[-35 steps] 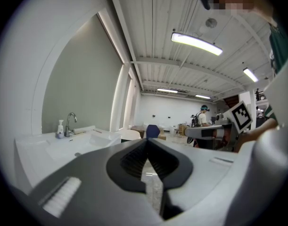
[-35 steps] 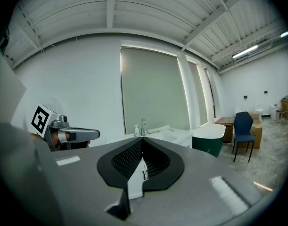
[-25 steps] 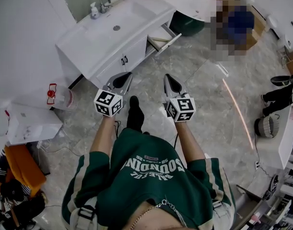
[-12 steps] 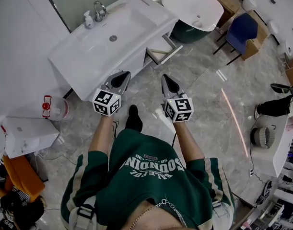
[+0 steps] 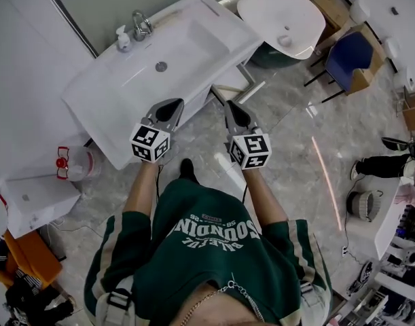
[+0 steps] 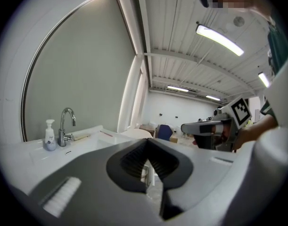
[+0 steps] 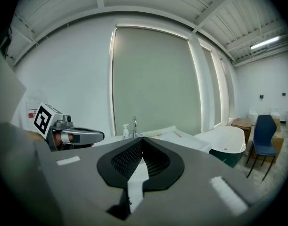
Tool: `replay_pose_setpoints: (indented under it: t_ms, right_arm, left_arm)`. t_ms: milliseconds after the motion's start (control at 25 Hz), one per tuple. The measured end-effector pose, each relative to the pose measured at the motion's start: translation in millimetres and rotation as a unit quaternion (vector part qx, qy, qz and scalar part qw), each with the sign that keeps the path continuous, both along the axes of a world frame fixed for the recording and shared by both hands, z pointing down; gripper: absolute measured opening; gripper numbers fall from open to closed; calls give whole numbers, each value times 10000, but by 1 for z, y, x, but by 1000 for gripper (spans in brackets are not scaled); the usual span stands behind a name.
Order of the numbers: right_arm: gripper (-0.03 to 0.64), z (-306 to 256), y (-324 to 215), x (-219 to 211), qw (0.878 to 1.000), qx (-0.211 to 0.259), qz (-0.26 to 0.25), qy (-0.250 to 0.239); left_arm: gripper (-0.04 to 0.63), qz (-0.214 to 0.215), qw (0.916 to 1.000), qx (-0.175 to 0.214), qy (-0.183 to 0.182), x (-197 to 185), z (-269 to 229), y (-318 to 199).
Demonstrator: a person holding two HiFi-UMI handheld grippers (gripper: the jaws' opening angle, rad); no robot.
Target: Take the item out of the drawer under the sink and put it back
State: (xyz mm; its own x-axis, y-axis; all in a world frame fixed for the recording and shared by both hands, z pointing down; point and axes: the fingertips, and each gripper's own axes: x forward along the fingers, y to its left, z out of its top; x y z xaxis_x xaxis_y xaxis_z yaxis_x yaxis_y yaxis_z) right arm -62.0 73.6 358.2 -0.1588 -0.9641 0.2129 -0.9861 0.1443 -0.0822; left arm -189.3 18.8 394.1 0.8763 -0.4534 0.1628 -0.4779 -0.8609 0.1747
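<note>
My left claw (image 5: 168, 109) has its jaws pressed together with nothing between them. My right claw (image 5: 232, 112) is the same, tips meeting and empty. I hold the two side by side in front of me, well apart from each other, both pointing away from me toward the sink.

The drawer (image 5: 236, 92) stands pulled out from under the right end of the sink (image 5: 193, 32), just beyond the tips of my right claw and not touching them. From above I see only a pale inside and its front panel; what lies in it I cannot make out.

My left claw's tips sit at the near edge of the white sink top. At the far left corner of that top stands a chrome faucet (image 5: 140, 24), with a small soap bottle (image 5: 123, 39) just to its left.

Right of the sink, farther off, is a white bathtub (image 5: 282, 15) with a dark green outside. A blue chair (image 5: 350, 56) stands to the right of that, on the grey marbled floor (image 5: 289, 155).
</note>
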Motion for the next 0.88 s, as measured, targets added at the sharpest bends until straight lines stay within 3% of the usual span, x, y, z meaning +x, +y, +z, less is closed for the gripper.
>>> replay_pose_setpoints:
  t_ms: [480,680,880]
  right_arm:
    - [3,12,-77,4,9997,-154,-199,17]
    - [3,20,-109,7,9980,-171,-606,35]
    - [3,29,-138,8,9909,-205,-1330,83]
  left_arm:
    - [49,-76,9998,-168,-99,14,17,-65]
    - [49,-394,9990,-173,-101,22,17,-86]
    - [50,-1014,9946,-174,-141,28,17,-102]
